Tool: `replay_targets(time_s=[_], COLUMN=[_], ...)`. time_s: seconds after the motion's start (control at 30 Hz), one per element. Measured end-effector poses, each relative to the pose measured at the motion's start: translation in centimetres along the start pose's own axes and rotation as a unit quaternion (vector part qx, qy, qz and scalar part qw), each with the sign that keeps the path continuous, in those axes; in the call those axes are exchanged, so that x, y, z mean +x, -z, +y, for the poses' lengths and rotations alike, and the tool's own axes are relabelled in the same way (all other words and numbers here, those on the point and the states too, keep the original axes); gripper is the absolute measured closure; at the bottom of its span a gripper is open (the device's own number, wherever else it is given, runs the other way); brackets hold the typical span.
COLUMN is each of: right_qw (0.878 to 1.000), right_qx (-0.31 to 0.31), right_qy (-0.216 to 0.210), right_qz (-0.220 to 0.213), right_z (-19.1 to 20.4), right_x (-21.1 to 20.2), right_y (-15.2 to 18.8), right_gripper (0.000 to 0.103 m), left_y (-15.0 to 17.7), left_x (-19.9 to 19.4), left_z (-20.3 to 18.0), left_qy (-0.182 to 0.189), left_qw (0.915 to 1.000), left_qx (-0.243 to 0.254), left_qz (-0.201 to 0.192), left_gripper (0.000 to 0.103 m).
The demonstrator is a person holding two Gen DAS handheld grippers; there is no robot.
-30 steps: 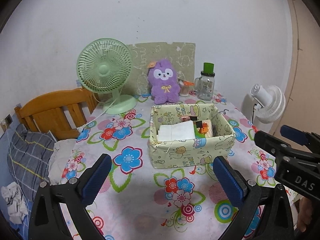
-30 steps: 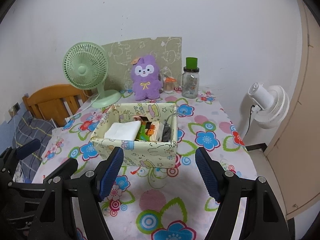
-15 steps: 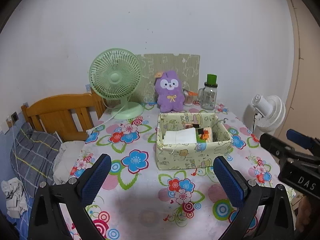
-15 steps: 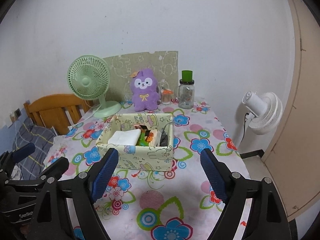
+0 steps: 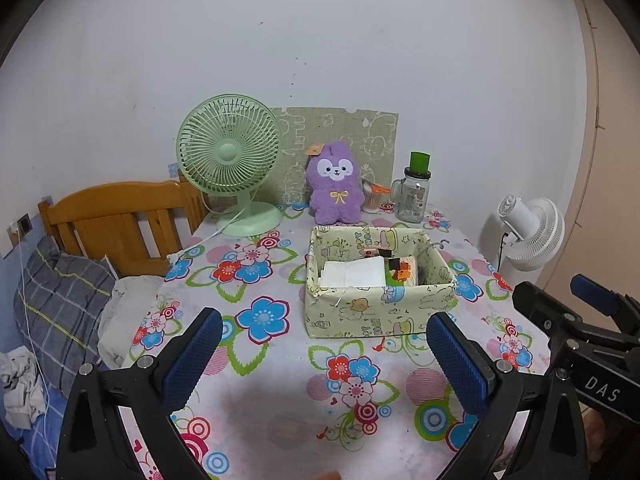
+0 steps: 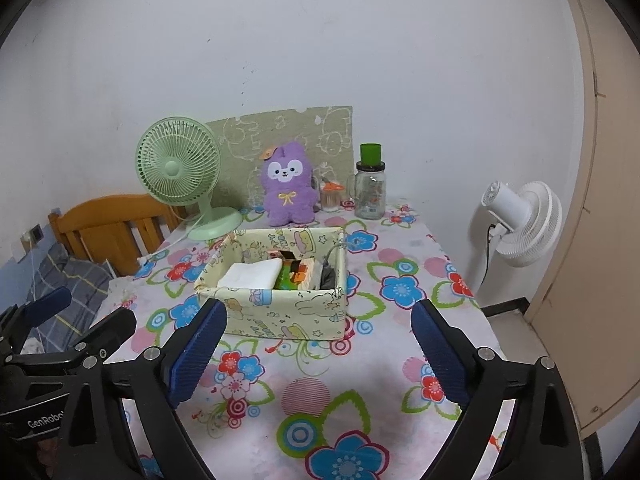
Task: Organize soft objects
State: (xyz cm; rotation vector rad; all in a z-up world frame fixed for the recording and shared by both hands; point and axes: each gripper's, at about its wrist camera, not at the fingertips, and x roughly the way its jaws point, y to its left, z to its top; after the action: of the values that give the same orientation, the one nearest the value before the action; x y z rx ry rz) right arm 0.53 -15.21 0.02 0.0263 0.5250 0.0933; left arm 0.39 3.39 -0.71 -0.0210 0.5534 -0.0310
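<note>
Both tools are hovering over the near end of the flower-print tabletop (image 5: 280,408), side by side. The left tool (image 5: 324,354) is standing wide open with nothing between its blue pads. The right tool (image 6: 316,354) is opening its jaws, and they too are gripping nothing. The fabric storage box (image 6: 280,316) is sitting mid-tabletop just beyond both tools, holding a folded white cloth (image 6: 250,274) at its left and colourful soft items (image 6: 298,276) beside it. The purple plush toy (image 6: 286,186) is sitting upright at the far edge, between the green desk fan (image 6: 178,166) and the glass jar (image 6: 370,190).
</note>
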Motion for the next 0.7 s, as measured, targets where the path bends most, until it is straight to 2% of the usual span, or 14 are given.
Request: replay_targets(time_s=[0.7], right_qw=[1.000], right_qx=[0.004], right_qy=[0.006], right_qz=[-0.002], right_z=[-0.34], right_x=[0.45], right_y=[-0.02], right_gripper=[0.007], left_y=[-0.28], left_x=[-0.06], left_z=[-0.82], left_qy=[0.003], left_qw=[0.9999], left_qx=[0.015], left_qz=[-0.005], left_gripper=[0.000])
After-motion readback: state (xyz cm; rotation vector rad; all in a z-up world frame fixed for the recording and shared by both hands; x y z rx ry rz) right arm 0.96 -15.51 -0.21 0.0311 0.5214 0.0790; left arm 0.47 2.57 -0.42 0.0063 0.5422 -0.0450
